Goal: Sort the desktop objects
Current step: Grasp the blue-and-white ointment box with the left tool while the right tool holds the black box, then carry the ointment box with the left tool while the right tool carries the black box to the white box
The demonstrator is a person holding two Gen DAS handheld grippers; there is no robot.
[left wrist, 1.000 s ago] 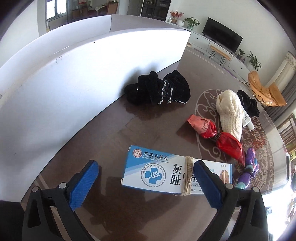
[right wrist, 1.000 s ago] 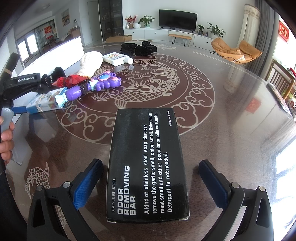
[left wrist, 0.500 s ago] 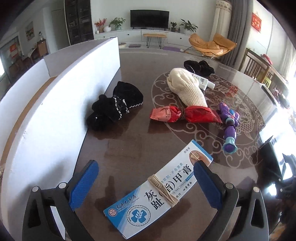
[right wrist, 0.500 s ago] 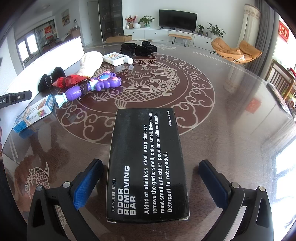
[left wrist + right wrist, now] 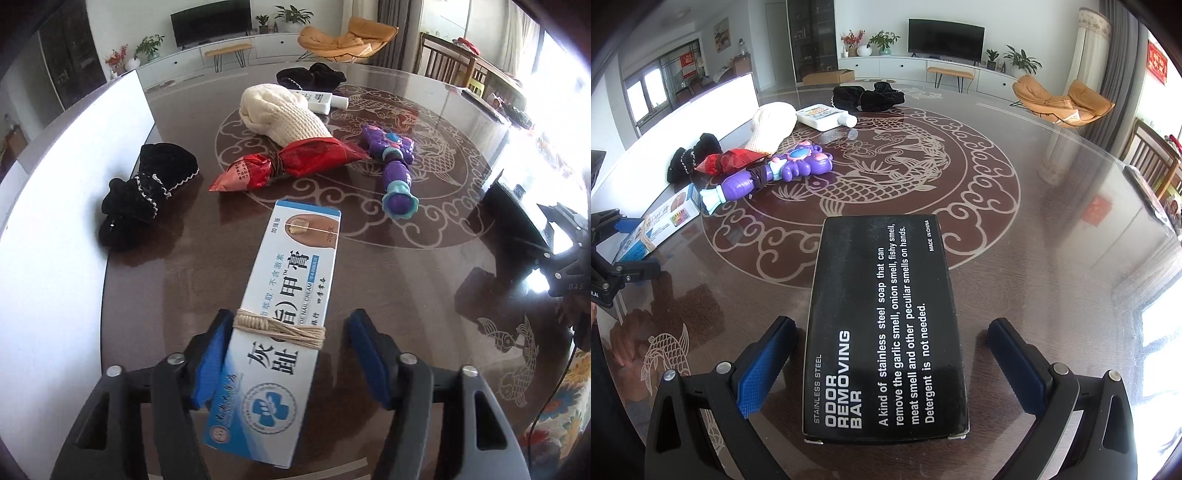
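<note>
A white-and-blue ointment box (image 5: 284, 317) tied with twine lies lengthwise between the fingers of my left gripper (image 5: 291, 354). The left pad touches its side; a gap shows at the right pad, so the jaws are open. The box also shows in the right wrist view (image 5: 661, 229). My right gripper (image 5: 892, 369) is open around a black odor-removing-bar box (image 5: 886, 325) that lies flat on the table, with gaps on both sides.
On the brown table (image 5: 424, 295) lie a red wrapped packet (image 5: 288, 164), a purple toy (image 5: 393, 166), a cream knit item (image 5: 280, 114), black cloth (image 5: 147, 184), a white bottle (image 5: 321, 100) and more black cloth (image 5: 314, 77). A white board (image 5: 66, 206) stands on the left.
My left gripper has swung round and moved onto the ointment box, which now lies lengthwise between its fingers, and the jaws have narrowed. The right gripper and black box have not moved.
</note>
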